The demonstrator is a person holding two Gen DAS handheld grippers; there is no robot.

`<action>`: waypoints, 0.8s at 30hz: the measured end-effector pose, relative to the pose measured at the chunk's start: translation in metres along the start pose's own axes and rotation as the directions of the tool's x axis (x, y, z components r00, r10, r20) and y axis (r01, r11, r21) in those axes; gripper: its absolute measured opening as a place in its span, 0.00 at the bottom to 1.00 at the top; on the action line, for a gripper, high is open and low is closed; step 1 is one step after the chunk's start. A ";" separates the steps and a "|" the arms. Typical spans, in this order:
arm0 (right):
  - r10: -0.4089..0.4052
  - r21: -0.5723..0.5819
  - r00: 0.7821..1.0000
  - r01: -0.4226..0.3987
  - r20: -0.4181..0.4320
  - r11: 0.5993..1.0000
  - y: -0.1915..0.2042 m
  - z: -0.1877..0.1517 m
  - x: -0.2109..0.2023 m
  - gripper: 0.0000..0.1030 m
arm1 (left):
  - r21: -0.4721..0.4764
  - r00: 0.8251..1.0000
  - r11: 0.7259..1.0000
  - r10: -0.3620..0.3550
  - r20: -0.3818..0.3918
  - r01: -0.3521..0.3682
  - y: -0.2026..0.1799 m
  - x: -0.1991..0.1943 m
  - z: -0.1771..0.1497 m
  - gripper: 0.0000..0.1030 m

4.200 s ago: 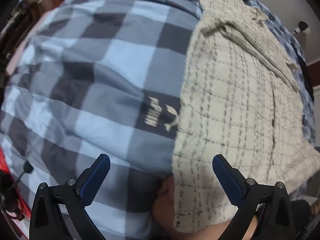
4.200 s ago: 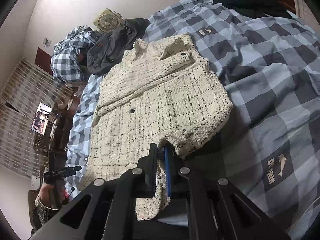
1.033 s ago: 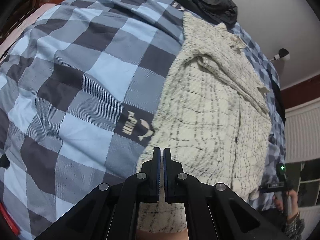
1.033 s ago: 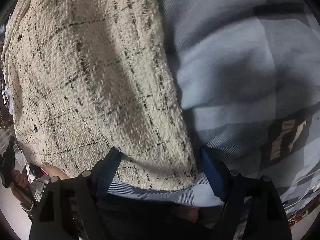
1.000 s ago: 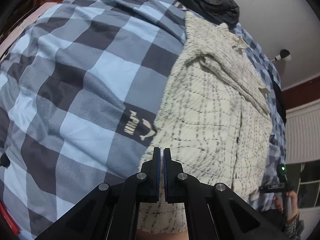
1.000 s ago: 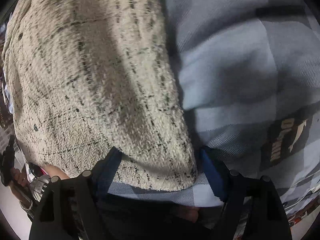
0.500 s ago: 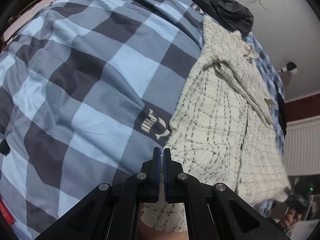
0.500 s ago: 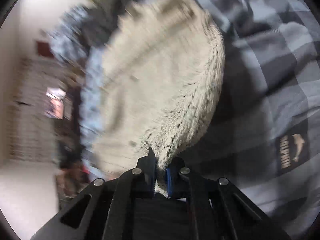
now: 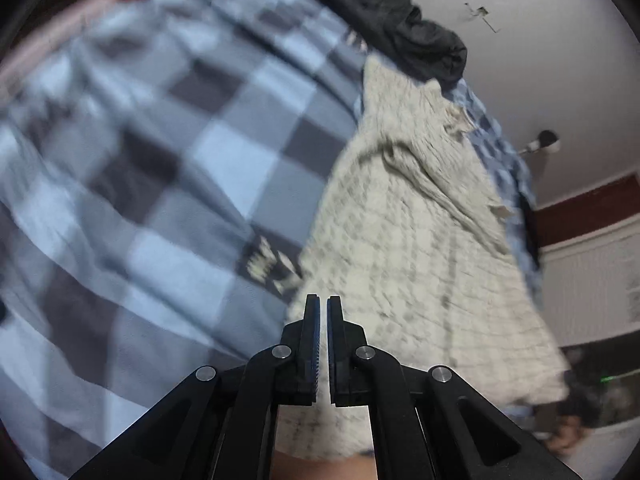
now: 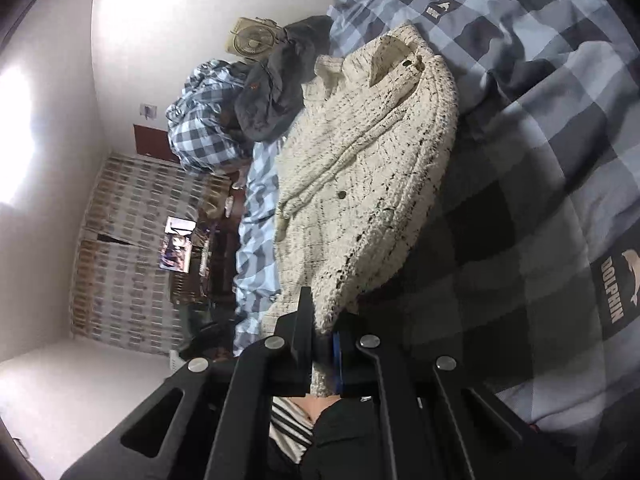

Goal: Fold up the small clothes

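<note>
Pinching the cream jacket (image 10: 372,168) hem with both grippers, right (image 10: 323,320) and left (image 9: 323,310) clamped tight on fabric, over the checked blanket (image 10: 540,140).

Home bedroom. Bed with blue-grey checked duvet (image 10: 560,128), a checked pillow (image 10: 204,128) and dark clothes (image 10: 276,92) heaped at its head; small fan (image 10: 252,40) against the white wall. Patterned curtain (image 10: 120,252) and cluttered dark shelf (image 10: 200,264) beside the bed.

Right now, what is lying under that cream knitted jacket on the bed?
A blue checked blanket shows all around the cream jacket. What lies directly beneath is covered.
</note>
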State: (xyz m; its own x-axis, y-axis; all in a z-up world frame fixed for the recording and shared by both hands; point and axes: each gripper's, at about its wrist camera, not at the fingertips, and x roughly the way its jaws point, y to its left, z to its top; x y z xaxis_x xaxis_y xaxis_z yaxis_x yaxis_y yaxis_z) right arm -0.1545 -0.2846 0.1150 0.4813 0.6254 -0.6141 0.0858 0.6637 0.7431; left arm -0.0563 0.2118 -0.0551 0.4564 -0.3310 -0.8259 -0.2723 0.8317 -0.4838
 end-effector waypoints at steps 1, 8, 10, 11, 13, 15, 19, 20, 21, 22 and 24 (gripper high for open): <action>-0.012 -0.015 1.000 0.012 -0.007 1.000 0.003 -0.001 -0.002 0.04 | 0.016 0.997 0.997 -0.070 0.017 0.069 -0.005 -0.005 0.000 0.02; -0.009 -0.039 1.000 0.009 -0.006 0.999 -0.001 -0.003 -0.013 0.04 | -0.095 0.941 0.941 -0.332 -0.072 0.324 0.000 0.009 0.004 0.11; -0.004 -0.029 1.000 0.004 -0.005 1.000 -0.005 -0.001 -0.013 0.04 | -0.046 0.972 0.977 -0.211 -0.105 0.207 -0.004 0.013 0.002 0.25; -0.007 -0.030 1.000 0.006 -0.005 1.000 -0.005 0.000 -0.009 0.04 | 0.015 0.991 0.995 -0.101 -0.091 0.103 -0.010 0.013 0.002 0.37; -0.022 -0.036 1.000 0.022 -0.005 0.999 -0.005 0.000 -0.007 0.04 | 0.034 0.993 0.997 -0.065 -0.100 0.068 -0.012 0.014 0.003 1.00; -0.036 -0.043 0.999 0.035 -0.006 0.998 -0.003 0.000 -0.005 0.04 | 0.181 0.972 0.956 0.236 0.006 -0.233 -0.034 0.005 0.000 1.00; -0.045 -0.038 0.999 0.045 0.000 0.998 -0.005 0.000 -0.006 0.04 | 0.271 0.977 0.944 0.207 -0.049 -0.187 -0.050 0.010 0.004 1.00; -0.044 -0.035 0.999 0.044 0.002 0.998 -0.005 0.001 -0.007 0.04 | 0.300 0.955 0.921 0.285 -0.087 -0.248 -0.050 0.023 0.004 1.00; -0.044 -0.031 0.999 0.045 0.004 0.999 -0.006 0.002 -0.007 0.04 | 0.328 0.940 0.905 0.320 -0.114 -0.269 -0.047 0.034 0.002 1.00; -0.044 -0.028 0.999 0.044 0.004 0.999 -0.007 0.002 -0.007 0.04 | 0.330 0.936 0.907 0.321 -0.141 -0.261 -0.046 0.041 0.002 1.00; -0.043 -0.027 0.999 0.043 0.004 0.999 -0.007 0.002 -0.008 0.04 | 0.276 0.937 0.950 0.224 -0.269 -0.147 -0.035 0.056 -0.001 1.00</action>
State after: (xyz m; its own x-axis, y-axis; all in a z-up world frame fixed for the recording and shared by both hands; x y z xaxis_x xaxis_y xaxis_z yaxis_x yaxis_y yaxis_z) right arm -0.1571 -0.2949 0.1147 0.4810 0.5944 -0.6445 0.0826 0.7011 0.7083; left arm -0.0221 0.1638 -0.0843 0.1385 -0.2440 -0.9598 -0.0918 0.9618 -0.2577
